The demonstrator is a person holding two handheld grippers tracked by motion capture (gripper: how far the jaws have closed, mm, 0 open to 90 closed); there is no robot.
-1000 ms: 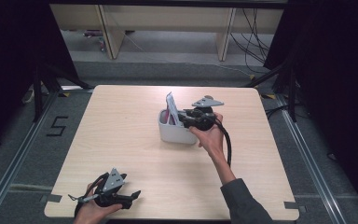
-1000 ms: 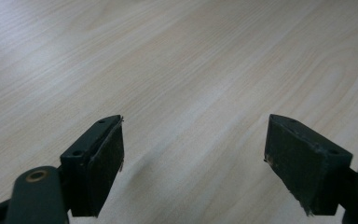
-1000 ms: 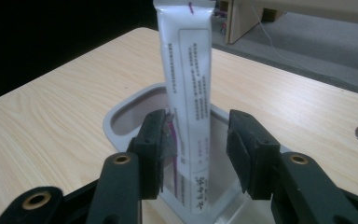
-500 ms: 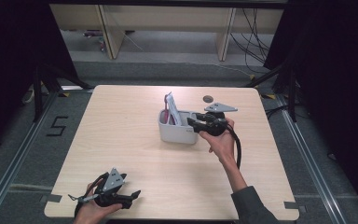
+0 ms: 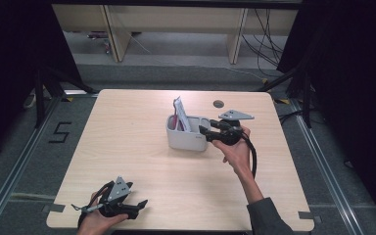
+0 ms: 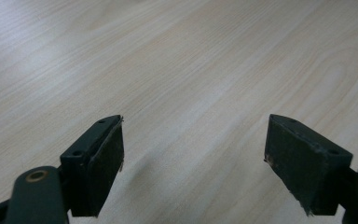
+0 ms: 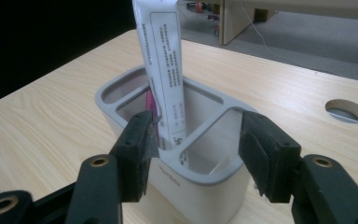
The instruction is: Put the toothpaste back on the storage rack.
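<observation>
Pale woodgrain table (image 5: 127, 147), glossy white holder (image 7: 200, 182)

Pale wooden table (image 5: 127, 147) — a white compartmented holder (image 5: 186, 139) stands near its middle; round cable hole (image 5: 218, 104) behind.

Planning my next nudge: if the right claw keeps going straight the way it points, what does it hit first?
Most likely the near rim of the white holder, directly between the right claw's open jaws; the toothpaste tube stands behind it.
</observation>
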